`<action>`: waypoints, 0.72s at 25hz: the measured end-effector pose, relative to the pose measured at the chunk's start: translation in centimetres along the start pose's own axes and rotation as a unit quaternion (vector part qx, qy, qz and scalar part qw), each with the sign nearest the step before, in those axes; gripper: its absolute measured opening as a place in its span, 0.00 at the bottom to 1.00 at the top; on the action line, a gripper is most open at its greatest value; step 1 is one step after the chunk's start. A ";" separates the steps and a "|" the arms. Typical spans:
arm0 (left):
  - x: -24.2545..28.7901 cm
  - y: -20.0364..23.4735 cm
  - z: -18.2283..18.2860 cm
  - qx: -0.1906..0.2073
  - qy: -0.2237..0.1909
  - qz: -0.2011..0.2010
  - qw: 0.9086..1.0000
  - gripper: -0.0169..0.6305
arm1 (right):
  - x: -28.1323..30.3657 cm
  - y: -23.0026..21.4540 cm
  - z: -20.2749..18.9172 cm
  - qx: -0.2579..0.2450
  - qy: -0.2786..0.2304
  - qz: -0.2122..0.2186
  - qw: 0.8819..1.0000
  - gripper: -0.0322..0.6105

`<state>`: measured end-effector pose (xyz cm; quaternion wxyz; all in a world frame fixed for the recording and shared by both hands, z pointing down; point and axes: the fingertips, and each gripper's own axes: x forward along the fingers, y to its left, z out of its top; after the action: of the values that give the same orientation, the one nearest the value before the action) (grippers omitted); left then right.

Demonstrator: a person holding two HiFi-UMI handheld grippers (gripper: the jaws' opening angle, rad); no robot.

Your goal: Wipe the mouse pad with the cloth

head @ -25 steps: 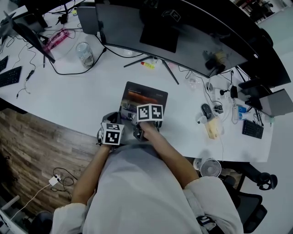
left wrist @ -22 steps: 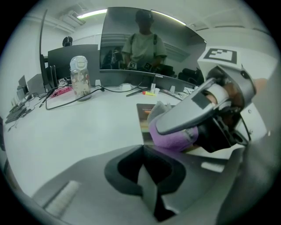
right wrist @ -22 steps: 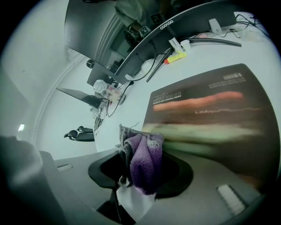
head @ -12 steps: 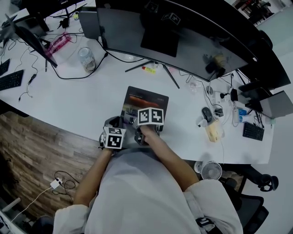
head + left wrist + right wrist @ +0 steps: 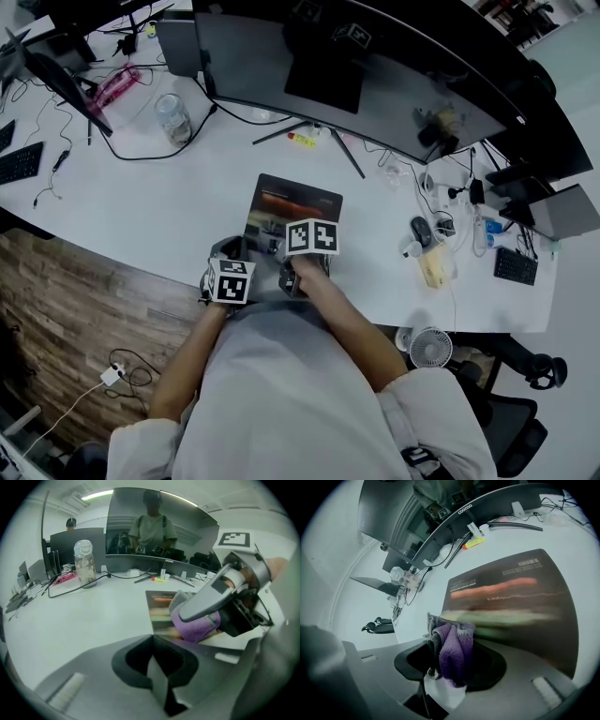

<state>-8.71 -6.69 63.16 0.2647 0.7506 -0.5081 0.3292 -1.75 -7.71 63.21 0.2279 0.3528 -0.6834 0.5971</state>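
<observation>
R gripper (image 5: 449, 670) clamps purple-grey cloth (image 5: 452, 648) at near edge of dark mouse pad (image 5: 520, 606) on white desk (image 5: 141, 206); L gripper (image 5: 157, 665) jaws together, empty, just beside.

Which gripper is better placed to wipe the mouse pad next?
The right gripper: it holds the purple cloth at the near edge of the mouse pad. The left gripper is shut and empty.

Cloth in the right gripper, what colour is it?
The cloth is purple with grey, clearest in the right gripper view.
</observation>
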 end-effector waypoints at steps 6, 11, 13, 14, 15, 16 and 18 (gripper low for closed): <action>0.0 0.1 0.0 -0.001 0.000 0.000 1.000 0.03 | -0.7 -0.9 -0.2 0.019 -0.006 -0.001 1.000 0.36; 0.1 0.1 0.0 -0.002 0.000 -0.001 1.000 0.03 | -1.2 -1.5 -0.3 0.023 -0.010 -0.005 1.000 0.36; 0.1 0.1 0.0 -0.001 0.000 -0.001 1.000 0.03 | -1.4 -1.7 -0.4 0.025 -0.010 -0.006 1.000 0.36; 0.0 0.1 0.0 -0.001 0.000 -0.001 1.000 0.03 | -1.5 -1.9 -0.4 0.025 -0.011 -0.007 1.000 0.36; 0.0 0.1 0.0 -0.001 0.001 -0.002 1.000 0.03 | -1.7 -2.0 -0.5 0.026 -0.011 -0.009 1.000 0.36; 0.0 0.1 -0.1 -0.002 0.001 -0.002 1.000 0.03 | -1.9 -2.2 -0.6 0.026 -0.012 -0.010 1.000 0.36; 0.0 0.1 -0.1 -0.003 0.001 -0.002 1.000 0.03 | -2.2 -2.6 -0.6 0.027 -0.013 -0.014 0.999 0.36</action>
<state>-8.77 -6.66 63.20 0.2683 0.7506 -0.5069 0.3281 1.56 -6.71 63.38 0.2173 0.3760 -0.6648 0.6078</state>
